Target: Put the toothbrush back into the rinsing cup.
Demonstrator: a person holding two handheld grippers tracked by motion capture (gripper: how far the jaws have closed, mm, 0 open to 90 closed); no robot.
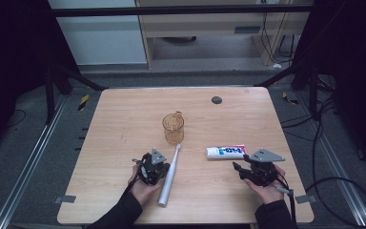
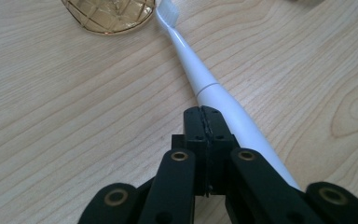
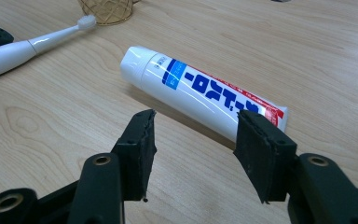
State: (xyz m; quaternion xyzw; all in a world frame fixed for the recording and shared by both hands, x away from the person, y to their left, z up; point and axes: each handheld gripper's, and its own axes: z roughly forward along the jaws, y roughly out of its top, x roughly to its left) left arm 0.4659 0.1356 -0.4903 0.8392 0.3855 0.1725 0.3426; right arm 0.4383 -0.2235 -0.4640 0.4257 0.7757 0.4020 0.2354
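Note:
A white electric toothbrush [image 1: 169,174] lies on the wooden table [image 1: 124,119], its bristles beside an amber see-through cup [image 1: 173,128]. My left gripper [image 1: 145,165] rests just left of the toothbrush handle [image 2: 223,105] and is shut [image 2: 205,115] with nothing between the jaws. A white toothpaste tube [image 1: 225,151] with blue and red print lies to the right. My right gripper [image 1: 238,168] sits just in front of the tube [image 3: 200,91]. It stands open [image 3: 196,127], with the tube beyond its fingertips and not touched.
A dark round grommet [image 1: 216,100] sits in the tabletop near the far edge. Black frame legs [image 1: 76,78] and cables [image 1: 324,143] stand around the table. The cup base [image 2: 109,16] is close ahead of the left gripper.

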